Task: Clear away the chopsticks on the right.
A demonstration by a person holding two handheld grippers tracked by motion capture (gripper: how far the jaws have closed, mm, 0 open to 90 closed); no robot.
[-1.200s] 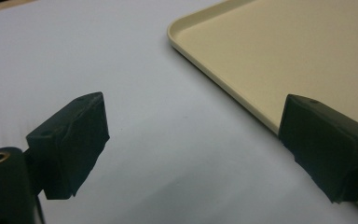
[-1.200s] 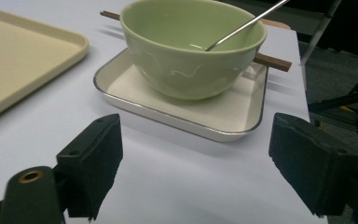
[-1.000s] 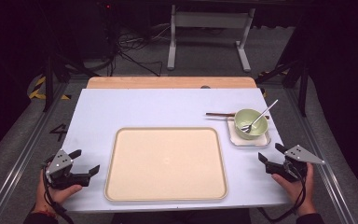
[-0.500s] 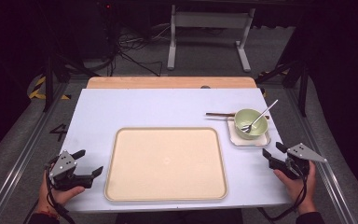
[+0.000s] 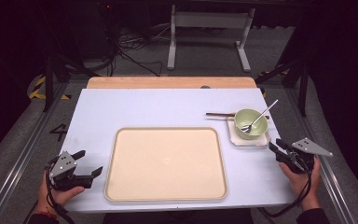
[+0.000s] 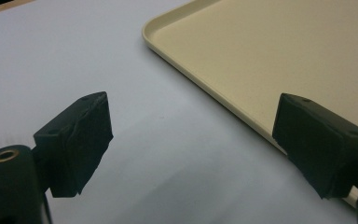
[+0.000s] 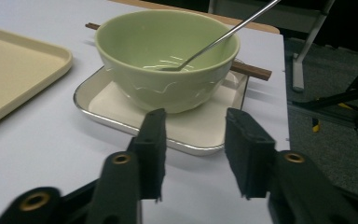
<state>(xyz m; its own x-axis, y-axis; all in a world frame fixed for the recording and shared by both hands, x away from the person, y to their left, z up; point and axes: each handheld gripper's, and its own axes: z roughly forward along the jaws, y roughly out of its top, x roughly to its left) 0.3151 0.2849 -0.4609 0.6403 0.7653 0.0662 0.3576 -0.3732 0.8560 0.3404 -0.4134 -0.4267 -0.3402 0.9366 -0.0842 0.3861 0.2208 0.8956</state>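
We see the pale green ceramic bowl [image 7: 168, 58] on its square white plate [image 7: 200, 128], centre frame, just beyond our right tongs [image 7: 193, 154]; jaws closing, nothing gripped. Left tongs [image 6: 191, 140] open.

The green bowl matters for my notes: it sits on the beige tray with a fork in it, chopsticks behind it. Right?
Not quite. The green bowl sits on a small white square plate, beside the beige tray, not on it. The right gripper view shows this. The fork and chopsticks are as you said.
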